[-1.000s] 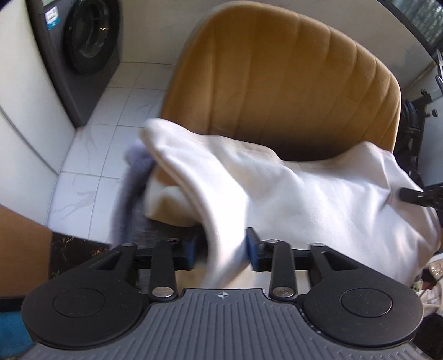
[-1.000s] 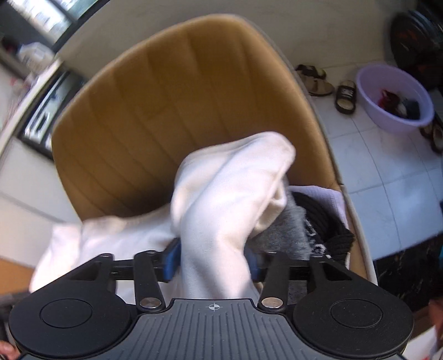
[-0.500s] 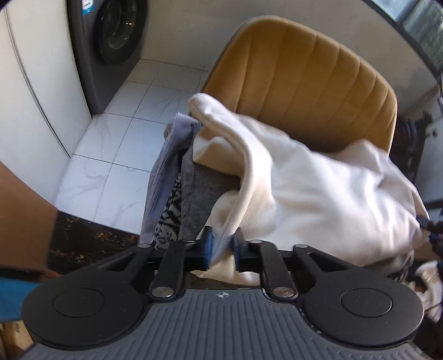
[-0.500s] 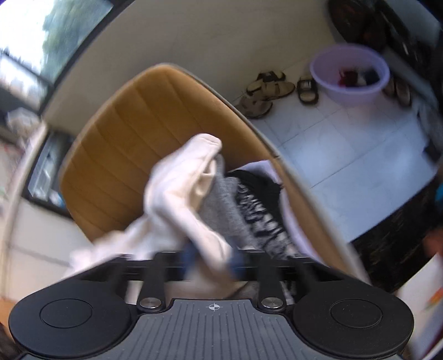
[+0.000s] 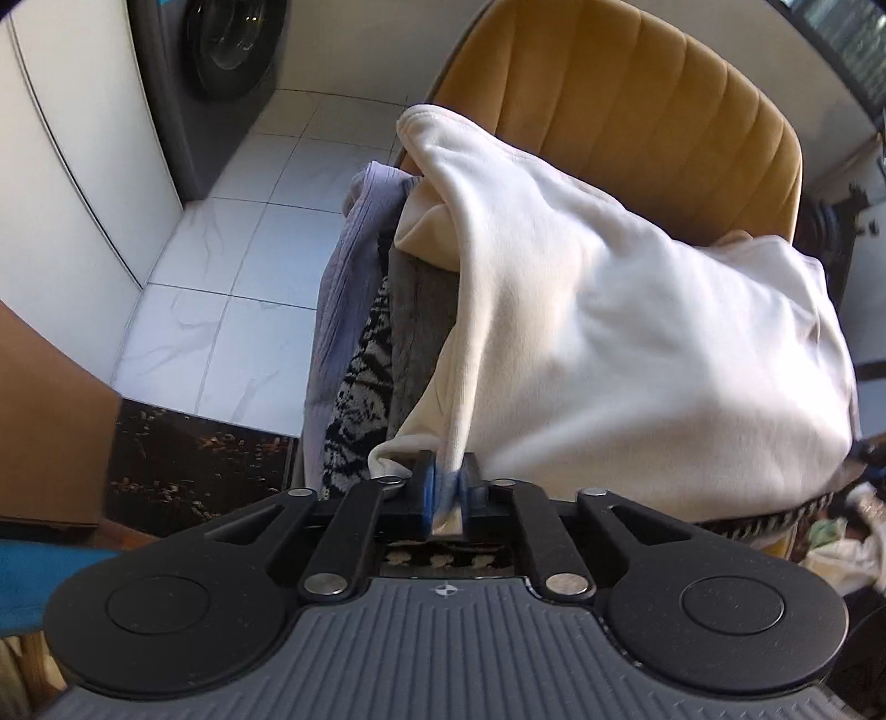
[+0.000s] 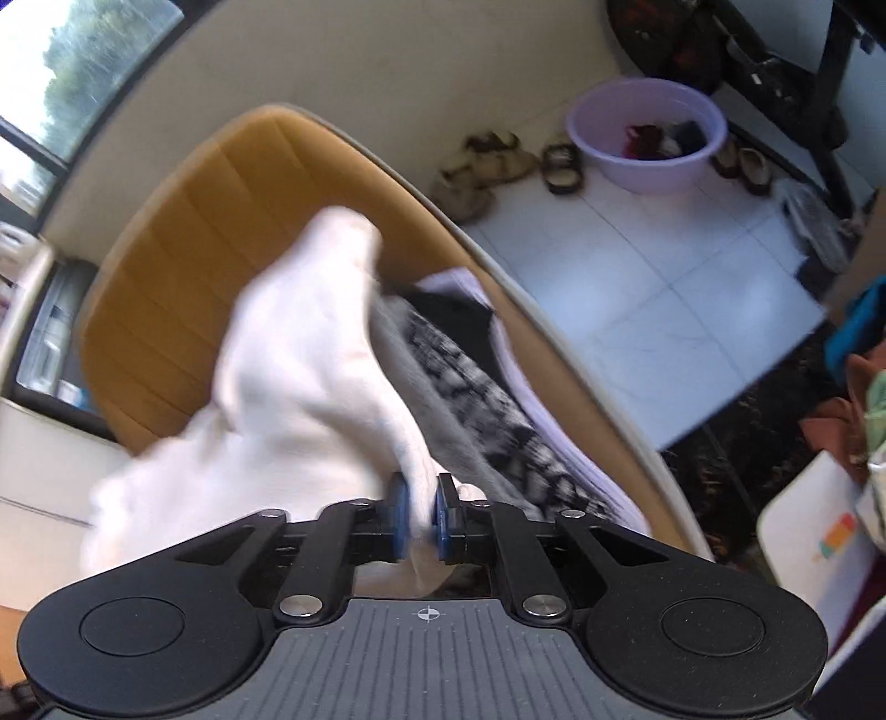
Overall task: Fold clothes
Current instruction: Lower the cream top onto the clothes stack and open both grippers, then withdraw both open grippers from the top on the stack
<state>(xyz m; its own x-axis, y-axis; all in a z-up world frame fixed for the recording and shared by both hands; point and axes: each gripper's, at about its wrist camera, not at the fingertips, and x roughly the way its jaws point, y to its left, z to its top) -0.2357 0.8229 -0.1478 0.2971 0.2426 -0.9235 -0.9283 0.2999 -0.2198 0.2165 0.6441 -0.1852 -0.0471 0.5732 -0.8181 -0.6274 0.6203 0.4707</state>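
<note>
A cream garment (image 5: 609, 332) lies draped over a pile of clothes on a mustard chair (image 5: 637, 99). My left gripper (image 5: 447, 487) pinches a fold at the garment's near left edge, and its jaws are opening slightly with the cloth still pressed between the blue pads. In the right wrist view the same cream garment (image 6: 310, 354) rises in a bunched ridge in front of the chair (image 6: 183, 249). My right gripper (image 6: 419, 520) pinches its near end, its jaws also easing open around the cloth. Grey, black-and-white patterned (image 5: 360, 387) and lavender clothes lie underneath.
A washing machine (image 5: 232, 50) and a white cabinet (image 5: 72, 166) stand left of the chair on white tiled floor. To the right, a purple basin (image 6: 648, 133) holds small items, with sandals (image 6: 487, 166) beside it and a dark stand behind. More laundry lies at the right edge.
Both grippers went from open around the cream garment to pinched on it. Both drew back from the chair with the cloth, and the right wrist view rolled.
</note>
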